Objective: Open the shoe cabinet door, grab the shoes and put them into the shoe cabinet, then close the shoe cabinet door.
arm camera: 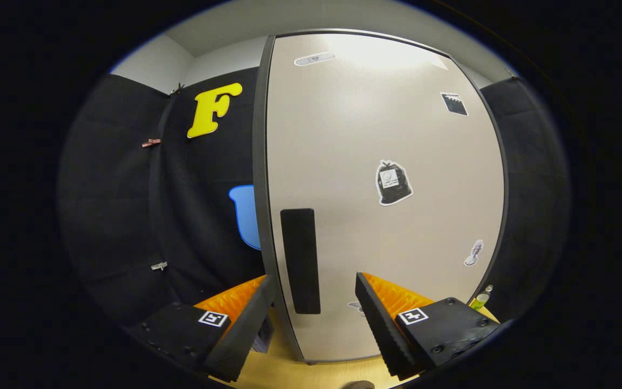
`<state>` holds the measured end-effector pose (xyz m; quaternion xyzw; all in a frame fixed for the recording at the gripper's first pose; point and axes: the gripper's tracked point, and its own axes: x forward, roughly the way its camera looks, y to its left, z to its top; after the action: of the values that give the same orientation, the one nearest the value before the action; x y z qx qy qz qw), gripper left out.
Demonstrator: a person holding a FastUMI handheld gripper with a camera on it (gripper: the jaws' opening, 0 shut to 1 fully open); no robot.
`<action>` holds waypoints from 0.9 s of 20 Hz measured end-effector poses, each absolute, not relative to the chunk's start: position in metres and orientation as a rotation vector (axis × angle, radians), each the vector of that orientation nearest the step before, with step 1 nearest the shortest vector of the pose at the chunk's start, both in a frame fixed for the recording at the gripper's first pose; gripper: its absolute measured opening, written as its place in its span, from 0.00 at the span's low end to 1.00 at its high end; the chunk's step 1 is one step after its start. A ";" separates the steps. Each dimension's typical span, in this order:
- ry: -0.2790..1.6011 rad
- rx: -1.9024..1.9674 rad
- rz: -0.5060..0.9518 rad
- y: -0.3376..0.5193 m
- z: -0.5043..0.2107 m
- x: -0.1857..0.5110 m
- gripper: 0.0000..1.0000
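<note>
The shoe cabinet door [376, 162] is a tall pale panel with a dark frame, standing closed right ahead of me. It carries a few stickers. A dark vertical handle [300, 259] sits near its left edge, low down. My gripper [316, 294] is open, its two fingers spread wide, and the lower part of the handle lies between them, just beyond the tips. Nothing is held. I see no shoes here.
Black cloth walls close in the booth to the left and right of the cabinet. A light wooden surface [322, 373] lies below the fingers. A small bottle [481, 298] stands at the cabinet's lower right corner.
</note>
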<state>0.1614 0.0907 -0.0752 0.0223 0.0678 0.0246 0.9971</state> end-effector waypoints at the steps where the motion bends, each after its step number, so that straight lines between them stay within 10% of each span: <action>1: 0.136 0.041 0.042 0.091 -0.078 0.167 0.98; 7: 0.157 0.050 0.004 0.088 -0.090 0.188 0.96; 18: 0.145 0.032 0.007 0.100 -0.091 0.191 0.33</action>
<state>0.1909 0.1000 -0.0911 0.0160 0.0723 0.0033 0.9972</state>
